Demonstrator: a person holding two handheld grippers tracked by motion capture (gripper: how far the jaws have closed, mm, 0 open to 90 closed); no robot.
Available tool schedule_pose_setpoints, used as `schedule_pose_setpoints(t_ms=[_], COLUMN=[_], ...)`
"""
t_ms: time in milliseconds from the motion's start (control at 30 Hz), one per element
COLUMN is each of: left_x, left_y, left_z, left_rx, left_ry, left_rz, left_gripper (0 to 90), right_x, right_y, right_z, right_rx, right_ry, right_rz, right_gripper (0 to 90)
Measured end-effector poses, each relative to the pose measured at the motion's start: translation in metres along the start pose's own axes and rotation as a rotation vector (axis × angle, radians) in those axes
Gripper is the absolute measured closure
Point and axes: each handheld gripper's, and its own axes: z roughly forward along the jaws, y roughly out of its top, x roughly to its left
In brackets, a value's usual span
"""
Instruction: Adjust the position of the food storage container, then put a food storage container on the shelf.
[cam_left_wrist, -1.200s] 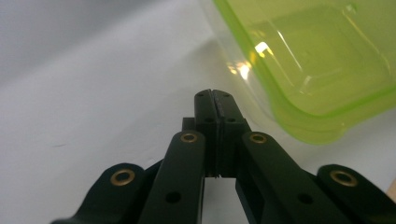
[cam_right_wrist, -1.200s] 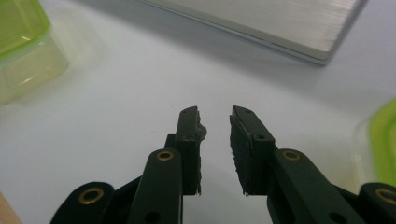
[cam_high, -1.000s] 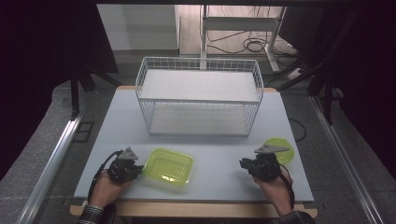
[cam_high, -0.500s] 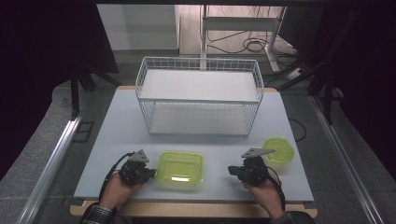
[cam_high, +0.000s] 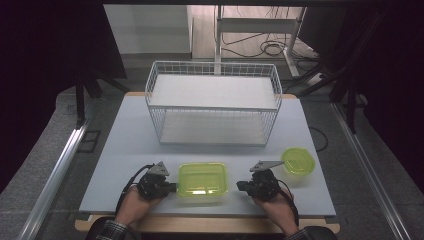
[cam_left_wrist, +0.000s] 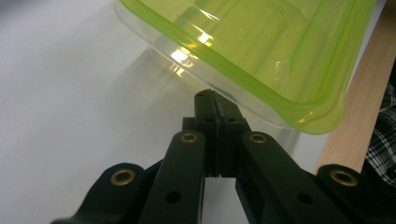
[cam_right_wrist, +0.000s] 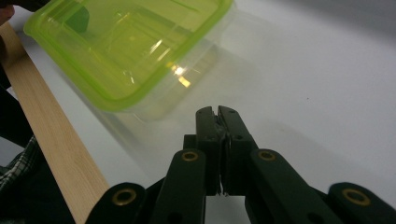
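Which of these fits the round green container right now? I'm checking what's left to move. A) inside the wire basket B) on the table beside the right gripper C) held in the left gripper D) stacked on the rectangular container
B: the round green container sits on the table just beyond the right gripper, apart from the rectangular container and outside the wire basket.

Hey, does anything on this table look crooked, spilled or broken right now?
Nothing stands out. The green-lidded rectangular container sits flat and square near the front edge between the left tongs and right tongs, lid on. The round green container and the wire basket stand upright, with no spill or damage visible.
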Motion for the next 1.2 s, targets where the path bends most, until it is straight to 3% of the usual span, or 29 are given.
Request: schedule_pose_setpoints(t_ms=[267,433,600,633,667,700,733,767,800,833,867,900,1033,1200], left_x=[-0.010,-0.021,-0.027,-0.026,-0.026,-0.024,-0.024,-0.021,-0.021,-0.020,-0.019,-0.018,-0.016,-0.012], left_y=[0.008,0.012,0.014,0.013,0.013,0.012,0.012,0.008,0.008,0.006,0.005,0.004,0.002,0.000], left_z=[0.012,0.019,0.023,0.022,0.022,0.020,0.020,0.018,0.018,0.017,0.016,0.014,0.011,0.008], left_rx=[0.007,0.014,0.021,0.022,0.022,0.022,0.022,0.018,0.018,0.019,0.018,0.006,-0.028,-0.063], left_ry=[-0.025,-0.069,-0.073,-0.055,-0.055,-0.009,-0.009,0.052,0.052,0.092,0.122,0.159,0.179,0.172], left_rz=[0.027,0.058,0.077,0.080,0.080,0.078,0.078,0.077,0.077,0.071,0.067,0.058,0.042,0.014], left_gripper=[90.0,90.0,90.0,89.8,86.0,79.1,68.9,57.7,48.5,40.7,40.7,24.0,9.2,4.0], right_x=[-0.002,-0.009,-0.014,-0.015,-0.015,-0.016,-0.016,-0.017,-0.017,-0.019,-0.019,-0.022,-0.027,-0.028], right_y=[0.000,0.001,0.000,0.000,0.000,0.000,0.000,-0.001,-0.001,-0.001,-0.001,-0.002,-0.003,-0.003], right_z=[0.001,-0.003,-0.005,-0.006,-0.006,-0.007,-0.007,-0.010,-0.010,-0.012,-0.012,-0.014,-0.017,-0.017], right_rx=[-0.003,-0.024,-0.035,-0.034,-0.034,-0.035,-0.035,-0.054,-0.054,-0.076,-0.076,-0.088,-0.113,-0.131], right_ry=[-0.014,-0.056,-0.085,-0.092,-0.092,-0.102,-0.102,-0.118,-0.118,-0.130,-0.130,-0.137,-0.142,-0.148], right_rz=[0.000,0.005,0.010,0.007,0.007,-0.002,-0.002,0.000,0.000,0.006,0.006,0.012,0.026,0.015], right_gripper=[86.0,84.5,83.7,83.0,83.0,79.6,79.6,70.9,70.9,61.8,61.8,53.8,41.1,31.5])
